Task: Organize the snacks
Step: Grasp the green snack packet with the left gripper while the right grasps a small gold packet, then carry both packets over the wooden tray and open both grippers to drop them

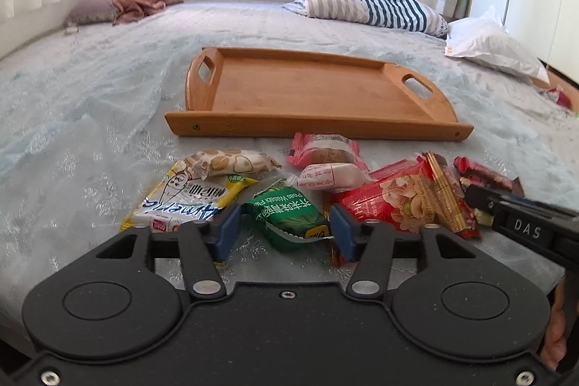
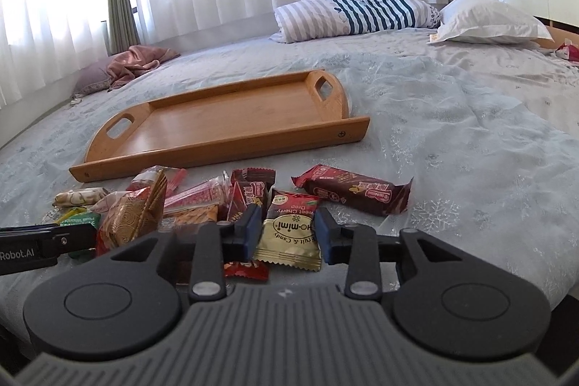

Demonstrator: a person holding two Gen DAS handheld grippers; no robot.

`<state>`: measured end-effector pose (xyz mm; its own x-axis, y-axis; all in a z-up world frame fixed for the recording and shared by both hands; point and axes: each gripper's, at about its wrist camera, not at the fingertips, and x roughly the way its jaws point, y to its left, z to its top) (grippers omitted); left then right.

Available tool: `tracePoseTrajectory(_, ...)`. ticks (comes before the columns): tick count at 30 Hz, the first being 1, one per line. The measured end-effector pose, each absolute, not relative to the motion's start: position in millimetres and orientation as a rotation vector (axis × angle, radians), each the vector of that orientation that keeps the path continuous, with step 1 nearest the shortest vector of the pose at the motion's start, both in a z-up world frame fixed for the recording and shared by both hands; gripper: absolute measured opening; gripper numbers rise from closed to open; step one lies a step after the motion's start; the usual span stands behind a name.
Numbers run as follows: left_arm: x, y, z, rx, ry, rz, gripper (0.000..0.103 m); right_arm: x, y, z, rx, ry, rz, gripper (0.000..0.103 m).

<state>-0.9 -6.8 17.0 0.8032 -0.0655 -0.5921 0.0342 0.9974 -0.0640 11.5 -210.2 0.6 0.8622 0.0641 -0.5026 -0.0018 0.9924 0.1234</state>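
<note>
A wooden tray [image 1: 318, 127] [image 2: 224, 125] lies on the bed with nothing in it, just beyond a scatter of snack packets. In the left wrist view my left gripper [image 1: 286, 230] is shut on a green wasabi pea packet [image 1: 289, 217], whose ends meet both blue pads. Beside it lie a yellow-white packet [image 1: 188, 201], a nougat bar [image 1: 231, 163] and a red nut packet [image 1: 391, 201]. In the right wrist view my right gripper [image 2: 288, 236] is shut on a gold and red cherry candy packet [image 2: 289, 230]. A dark red bar [image 2: 354, 190] lies just past it.
The snacks rest on a pale blue bedspread [image 1: 108, 96]. A striped pillow [image 2: 354, 13] and a white pillow [image 2: 488, 20] lie at the far right, a pink cloth [image 1: 141, 0] at the far left. Curtains close off the back.
</note>
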Motion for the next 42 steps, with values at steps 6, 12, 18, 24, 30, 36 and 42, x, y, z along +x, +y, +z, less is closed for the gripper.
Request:
tracePoseTrajectory(6, 6.9, -7.9, 9.7, -0.069, 0.641, -0.031, 0.060, 18.9, -210.7, -2.9, 0.087, 0.524, -0.007, 0.060)
tracePoseTrajectory(12, 7.1, -7.8, 5.0, -0.070, 0.640, -0.049, 0.046, 24.0, -205.0, -10.3, 0.056, 0.515, 0.002, 0.062)
tracePoseTrajectory(18, -0.8, -14.2, 11.6, -0.028, 0.621, -0.050, 0.034, 15.0, -199.8, -12.0, 0.041, 0.481, 0.025, 0.033)
tracePoseTrajectory(24, -8.0, -16.3, 24.4, 0.002, 0.593, -0.054, 0.027, 6.7, -198.4, -3.5, 0.028, 0.455, 0.031, 0.024)
tracePoseTrajectory(30, -10.7, -10.6, 37.4, -0.015, 0.571, -0.064, 0.026, 4.0, -203.9, 7.5, 0.046, 0.438, 0.035, 0.019)
tracePoseTrajectory(36, -6.1, -1.4, 55.6, -0.056, 0.537, -0.089, 0.026, 5.3, -210.6, 15.8, 0.082, 0.433, 0.047, 0.014)
tracePoseTrajectory(42, 12.8, 7.3, 71.0, -0.099, 0.531, -0.128, 0.026, 16.7, -222.5, 27.0, 0.146, 0.438, 0.069, 0.014)
